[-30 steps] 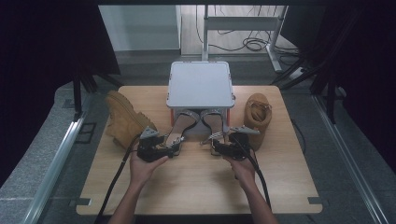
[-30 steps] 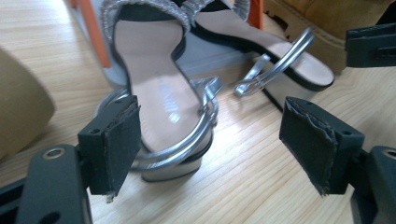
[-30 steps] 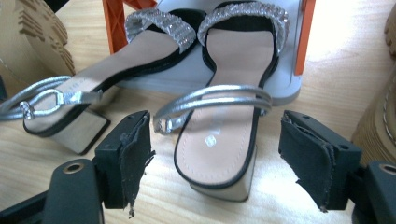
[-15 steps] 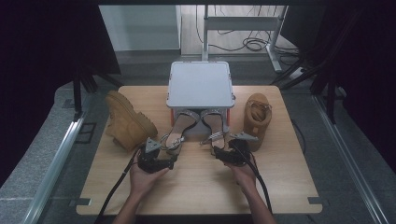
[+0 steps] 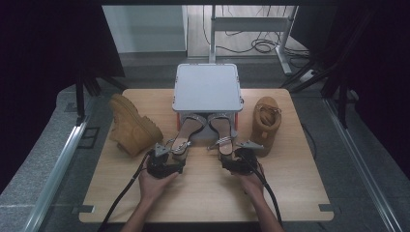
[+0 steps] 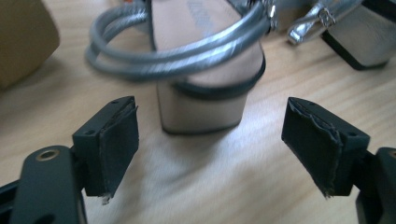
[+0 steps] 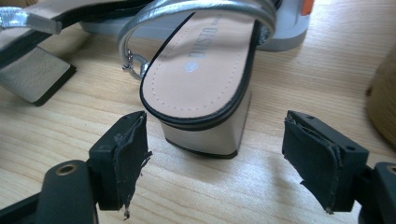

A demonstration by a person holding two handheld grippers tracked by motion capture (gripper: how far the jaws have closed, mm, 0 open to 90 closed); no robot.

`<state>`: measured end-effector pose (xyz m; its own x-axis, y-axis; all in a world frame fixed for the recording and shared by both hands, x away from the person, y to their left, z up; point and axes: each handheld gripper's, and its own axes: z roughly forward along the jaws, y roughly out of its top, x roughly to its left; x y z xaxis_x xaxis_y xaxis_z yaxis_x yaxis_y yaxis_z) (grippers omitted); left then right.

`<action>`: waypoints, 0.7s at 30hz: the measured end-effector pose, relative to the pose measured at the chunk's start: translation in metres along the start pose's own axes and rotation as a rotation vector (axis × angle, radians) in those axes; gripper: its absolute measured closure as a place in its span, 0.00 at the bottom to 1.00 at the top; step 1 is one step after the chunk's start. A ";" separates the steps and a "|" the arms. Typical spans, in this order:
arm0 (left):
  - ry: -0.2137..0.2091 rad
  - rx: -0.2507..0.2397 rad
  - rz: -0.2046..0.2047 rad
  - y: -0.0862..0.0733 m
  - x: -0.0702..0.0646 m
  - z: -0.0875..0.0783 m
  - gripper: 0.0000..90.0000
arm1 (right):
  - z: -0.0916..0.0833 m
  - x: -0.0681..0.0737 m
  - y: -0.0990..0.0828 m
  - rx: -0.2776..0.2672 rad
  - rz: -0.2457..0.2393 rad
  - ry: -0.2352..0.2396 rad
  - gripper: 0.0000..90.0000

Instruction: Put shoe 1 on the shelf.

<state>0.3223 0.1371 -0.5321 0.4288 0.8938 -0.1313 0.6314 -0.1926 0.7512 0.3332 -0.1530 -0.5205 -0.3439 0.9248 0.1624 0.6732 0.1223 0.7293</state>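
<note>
Two silver strappy block-heel sandals lie side by side on the wooden table, toes under a grey box. The left sandal [image 5: 185, 134] shows its heel [image 6: 203, 100] just beyond my left gripper [image 6: 212, 149], which stands open with the heel ahead of the gap, not between the pads. The right sandal [image 5: 221, 131] points its heel [image 7: 205, 126] at my right gripper [image 7: 236, 156], also open and a little short of it. In the high view the left gripper [image 5: 167, 157] and right gripper [image 5: 237, 157] sit close behind the heels, each in a hand.
A grey lidded box [image 5: 208, 88] stands at the table's back middle over the sandals' toes. A tan boot [image 5: 133, 126] lies on its side at left; another tan boot [image 5: 265, 121] stands at right. The wooden table [image 5: 203, 193] has open space in front of the hands.
Both hands have drawn back toward the table's front, and the grippers have come off the sandals' heels. The sandals stay where they were.
</note>
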 end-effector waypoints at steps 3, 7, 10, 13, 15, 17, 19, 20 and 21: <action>0.009 0.005 0.000 0.004 -0.002 0.006 0.24 | 0.004 0.003 0.000 -0.012 -0.022 0.010 0.26; 0.026 0.002 -0.019 0.008 -0.007 0.020 0.29 | 0.012 0.008 -0.001 -0.012 -0.048 0.005 0.26; 0.051 -0.008 -0.039 0.010 -0.006 0.025 0.31 | 0.019 0.010 -0.001 -0.025 -0.061 -0.002 0.26; 0.074 -0.026 -0.049 0.012 -0.003 0.027 0.35 | 0.025 0.010 0.000 -0.041 -0.064 0.004 0.26; 0.068 -0.034 -0.053 0.013 -0.003 0.029 0.36 | 0.028 0.010 0.000 -0.052 -0.079 -0.014 0.28; 0.083 -0.040 -0.036 0.015 -0.006 0.029 0.40 | 0.031 0.010 0.001 -0.063 -0.083 -0.027 0.31; 0.101 -0.040 -0.030 0.015 -0.008 0.030 0.42 | 0.033 0.010 0.002 -0.064 -0.082 -0.050 0.36; 0.108 -0.043 -0.028 0.015 -0.008 0.030 0.42 | 0.034 0.011 0.002 -0.066 -0.087 -0.059 0.37; 0.115 -0.047 -0.027 0.015 -0.009 0.031 0.43 | 0.034 0.012 0.002 -0.063 -0.094 -0.069 0.37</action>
<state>0.3480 0.1137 -0.5394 0.3334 0.9395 -0.0789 0.6097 -0.1511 0.7781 0.3522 -0.1297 -0.5398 -0.3561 0.9333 0.0466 0.5966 0.1887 0.7801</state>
